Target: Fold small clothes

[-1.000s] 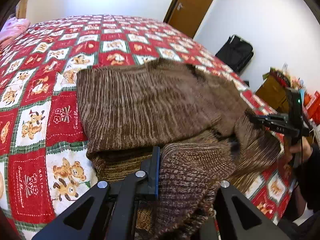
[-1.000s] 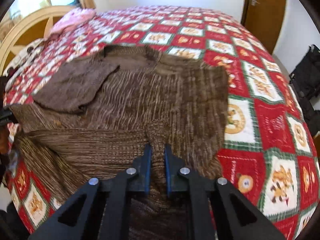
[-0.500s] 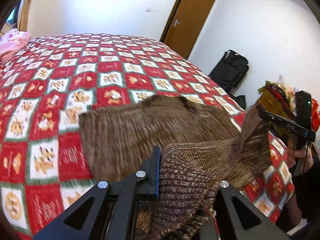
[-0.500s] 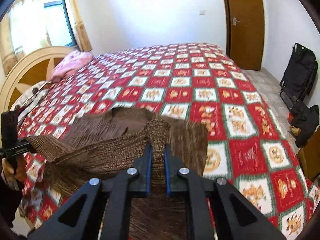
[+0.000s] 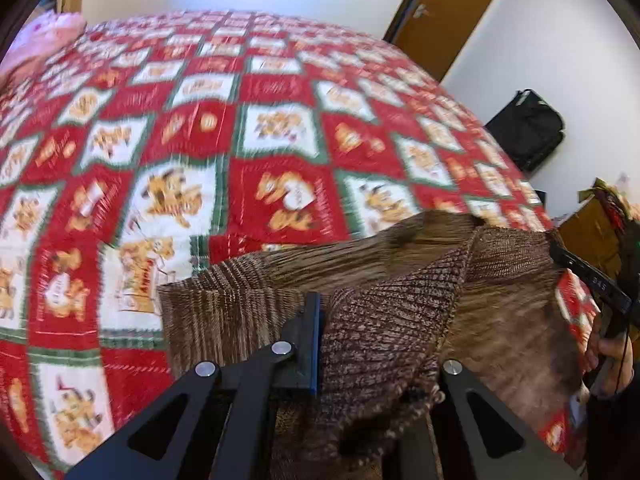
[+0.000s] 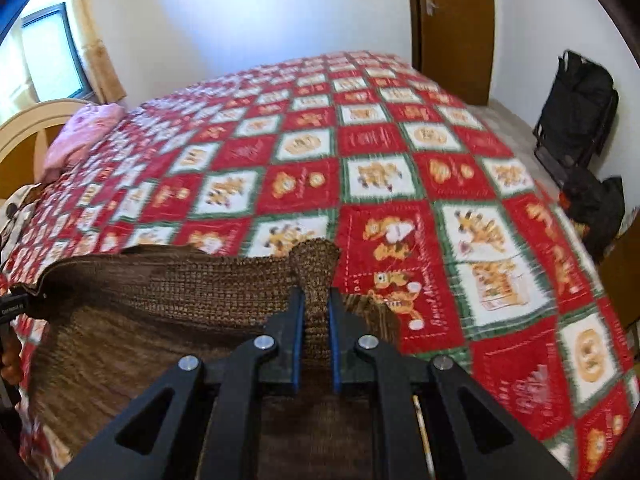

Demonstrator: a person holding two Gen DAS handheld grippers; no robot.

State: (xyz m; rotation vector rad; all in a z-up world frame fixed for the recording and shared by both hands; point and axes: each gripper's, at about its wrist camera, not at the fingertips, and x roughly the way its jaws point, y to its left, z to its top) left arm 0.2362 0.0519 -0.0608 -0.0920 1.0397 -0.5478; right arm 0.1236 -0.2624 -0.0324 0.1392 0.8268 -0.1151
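Note:
A brown knit sweater [image 5: 384, 328] hangs stretched between my two grippers above the near edge of the bed. My left gripper [image 5: 352, 320] is shut on one bunched corner of it; the knit covers the right finger. My right gripper [image 6: 314, 300] is shut on the other corner, with a tuft of the sweater [image 6: 160, 292] poking up between the pads. The right gripper also shows at the right of the left wrist view [image 5: 588, 280]. The left gripper shows at the left edge of the right wrist view [image 6: 14, 304].
The bed is covered by a red, white and green patchwork quilt [image 6: 380, 168]. A pink garment [image 6: 82, 136] lies by the headboard. A brown door [image 6: 452, 24] and a black bag [image 6: 576, 104] stand beyond the bed.
Both grippers have lifted the sweater off the quilt and drawn it back toward the near edge. More bare quilt shows beyond it.

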